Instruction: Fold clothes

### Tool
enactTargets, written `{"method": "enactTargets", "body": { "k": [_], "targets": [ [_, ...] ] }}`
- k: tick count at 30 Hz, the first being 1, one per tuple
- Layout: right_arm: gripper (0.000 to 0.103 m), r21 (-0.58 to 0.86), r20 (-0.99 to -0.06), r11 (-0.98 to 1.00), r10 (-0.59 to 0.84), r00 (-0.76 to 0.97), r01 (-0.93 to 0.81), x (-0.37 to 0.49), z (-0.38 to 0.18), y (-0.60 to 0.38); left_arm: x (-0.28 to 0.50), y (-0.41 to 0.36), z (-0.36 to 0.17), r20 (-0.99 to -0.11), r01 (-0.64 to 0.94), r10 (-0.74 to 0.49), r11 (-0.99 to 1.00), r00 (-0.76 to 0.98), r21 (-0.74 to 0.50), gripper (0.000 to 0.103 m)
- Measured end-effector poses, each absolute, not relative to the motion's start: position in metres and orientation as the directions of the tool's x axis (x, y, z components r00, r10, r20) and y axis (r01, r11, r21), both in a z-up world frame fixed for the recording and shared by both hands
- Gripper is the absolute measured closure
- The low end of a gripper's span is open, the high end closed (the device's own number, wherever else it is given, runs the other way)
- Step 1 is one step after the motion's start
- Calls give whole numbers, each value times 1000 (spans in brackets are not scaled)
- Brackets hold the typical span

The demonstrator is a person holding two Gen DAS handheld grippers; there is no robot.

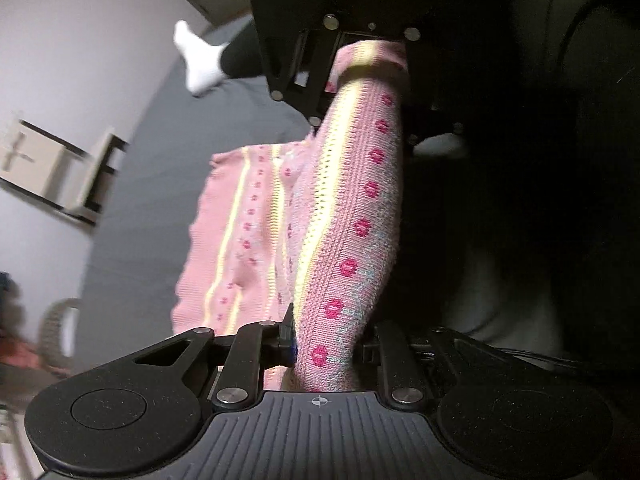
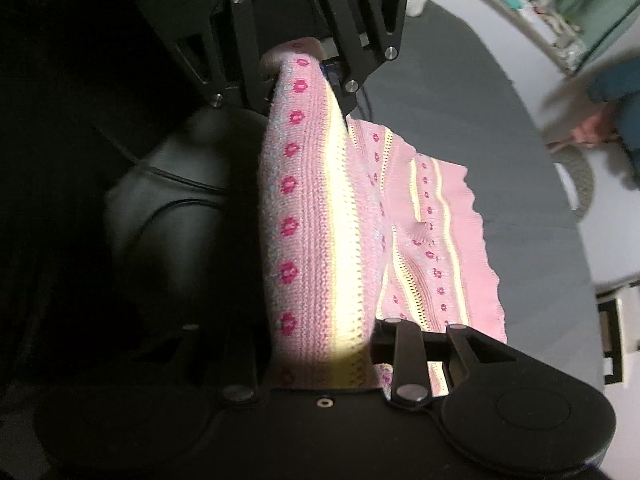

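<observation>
A pink knitted garment [image 1: 352, 220] with magenta flowers and pale yellow stripes is stretched tight between my two grippers. In the left wrist view my left gripper [image 1: 328, 346] is shut on one end of the bunched edge. The right gripper [image 1: 370, 54] grips the other end at the top. The right wrist view shows the same garment [image 2: 304, 220]: my right gripper [image 2: 326, 356] is shut on it at the bottom and the left gripper [image 2: 298, 60] holds it at the top. The rest of the garment hangs down and spreads over a grey surface [image 1: 132, 208].
A foot in a white sock [image 1: 198, 60] rests on the grey surface [image 2: 460, 92]. A person's dark clothing [image 1: 520, 200] fills the side behind the garment. A light frame with dark edges [image 1: 60, 176] and a woven basket [image 2: 576, 176] stand on the floor beyond. Cluttered shelves [image 2: 540, 12] lie farther off.
</observation>
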State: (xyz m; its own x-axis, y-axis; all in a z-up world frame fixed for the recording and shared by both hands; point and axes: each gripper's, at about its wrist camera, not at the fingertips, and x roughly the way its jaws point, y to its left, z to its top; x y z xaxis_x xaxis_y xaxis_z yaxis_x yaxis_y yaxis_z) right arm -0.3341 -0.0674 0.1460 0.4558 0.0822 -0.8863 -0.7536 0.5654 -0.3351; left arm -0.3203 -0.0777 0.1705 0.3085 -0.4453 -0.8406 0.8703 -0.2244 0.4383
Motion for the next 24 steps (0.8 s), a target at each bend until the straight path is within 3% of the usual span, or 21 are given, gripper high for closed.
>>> {"method": "enactTargets", "body": {
  "k": [4, 11, 13, 15, 20, 24],
  "targets": [
    [71, -222, -915, 609, 138, 378, -761, -303, 161, -87, -299, -83, 180, -864, 897, -428, -220, 265, 384, 83],
    [68, 50, -936, 672, 289, 200, -738, -227, 182, -134, -256, -97, 178, -918, 974, -381, -137, 115, 179, 83],
    [64, 103, -930, 680, 325, 173, -726, -207, 184, -146, -234, -106, 171, -926, 986, -368, -104, 81, 128, 83],
    [54, 144, -921, 697, 353, 163, -702, -188, 186, -159, -212, -113, 164, -933, 994, -356, -77, 50, 82, 83],
    [48, 242, -887, 737, 432, 164, -632, -157, 183, -200, -165, -133, 143, -931, 999, -366, -30, 1, 13, 83],
    [30, 362, -837, 751, 523, 163, -553, -145, 171, -241, -144, -148, 127, -934, 997, -352, -57, -65, -48, 83]
  ]
}}
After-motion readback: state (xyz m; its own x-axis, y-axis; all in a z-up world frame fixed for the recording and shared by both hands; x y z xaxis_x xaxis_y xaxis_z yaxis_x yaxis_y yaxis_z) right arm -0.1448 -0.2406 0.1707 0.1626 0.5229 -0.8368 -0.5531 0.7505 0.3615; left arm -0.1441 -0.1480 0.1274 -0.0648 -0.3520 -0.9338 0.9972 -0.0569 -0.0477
